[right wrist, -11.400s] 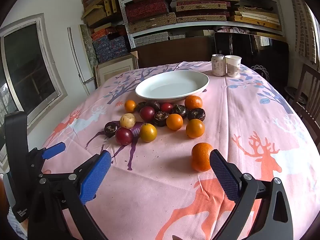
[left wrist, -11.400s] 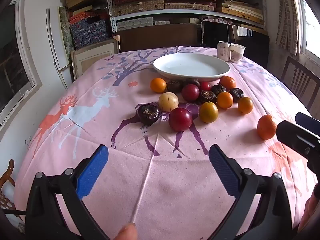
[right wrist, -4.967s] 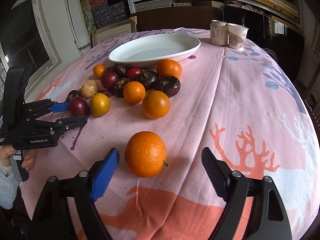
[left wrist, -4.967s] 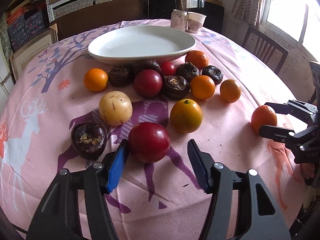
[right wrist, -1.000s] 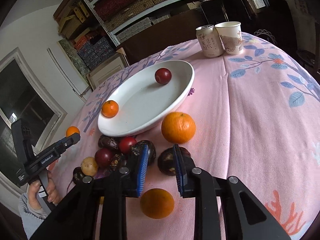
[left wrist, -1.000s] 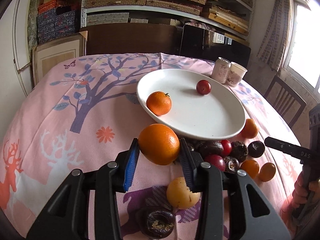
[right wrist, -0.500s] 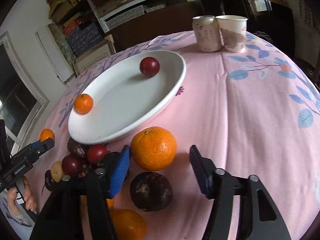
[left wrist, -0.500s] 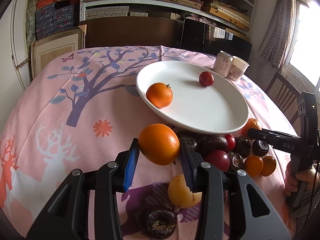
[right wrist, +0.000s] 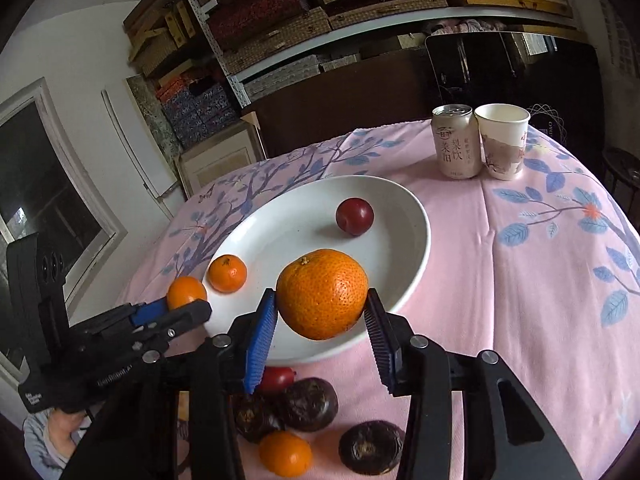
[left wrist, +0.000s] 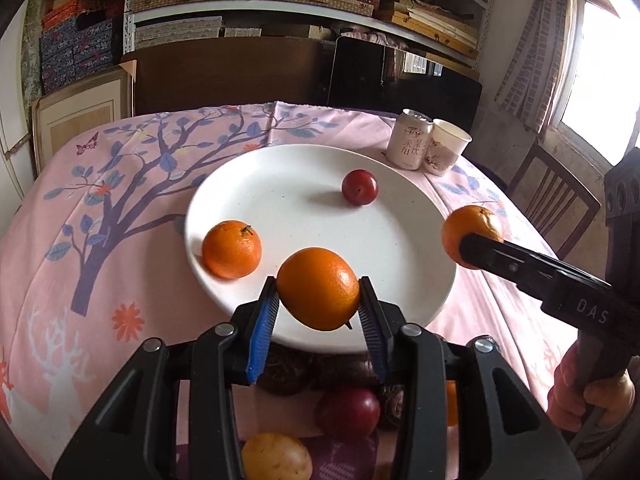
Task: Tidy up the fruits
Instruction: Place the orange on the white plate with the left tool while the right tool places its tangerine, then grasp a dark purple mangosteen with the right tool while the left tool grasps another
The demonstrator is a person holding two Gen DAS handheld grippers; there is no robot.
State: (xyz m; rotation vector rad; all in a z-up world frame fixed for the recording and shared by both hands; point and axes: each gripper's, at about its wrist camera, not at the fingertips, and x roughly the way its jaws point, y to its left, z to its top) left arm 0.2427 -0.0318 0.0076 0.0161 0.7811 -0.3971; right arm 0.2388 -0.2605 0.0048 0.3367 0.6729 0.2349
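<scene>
**A:** Both grippers have come forward since half a second ago. Then the left gripper (left wrist: 318,304) held its smooth orange (left wrist: 318,288) short of the white plate (left wrist: 400,248). Now this orange hangs over the near rim. The jaws have just been opening a little, but both blue pads touch the orange yet, so it is held.

**B:** And the other side?

**A:** Half a second ago the dimpled orange (right wrist: 322,294) lay on the pink tablecloth (right wrist: 520,280) between wide jaws. Now the right gripper (right wrist: 320,316) is closed narrow on it, one pad at each side. The orange is in the air at the rim of the plate, clear of the cloth.

**B:** What lies on the plate itself?

**A:** One small mandarin (left wrist: 231,249) lies at the left side and one red plum (left wrist: 359,187) toward the far side, well apart. Behind the plate stand a drink can (left wrist: 410,145) and a paper cup (left wrist: 446,147), touching each other.

**B:** What is hard to see?

**A:** The fruits left on the cloth are hard to see. In the left wrist view the gripper body covers most of them. I make out a red fruit (left wrist: 347,412) and a yellow fruit (left wrist: 276,458) cut by the lower edge. There are also dark ones behind the fingers, which I cannot count. In the right wrist view the left gripper's finger hides the lower part of the smooth orange, and the sleeve (right wrist: 44,440) below is cut by the picture edge
</scene>
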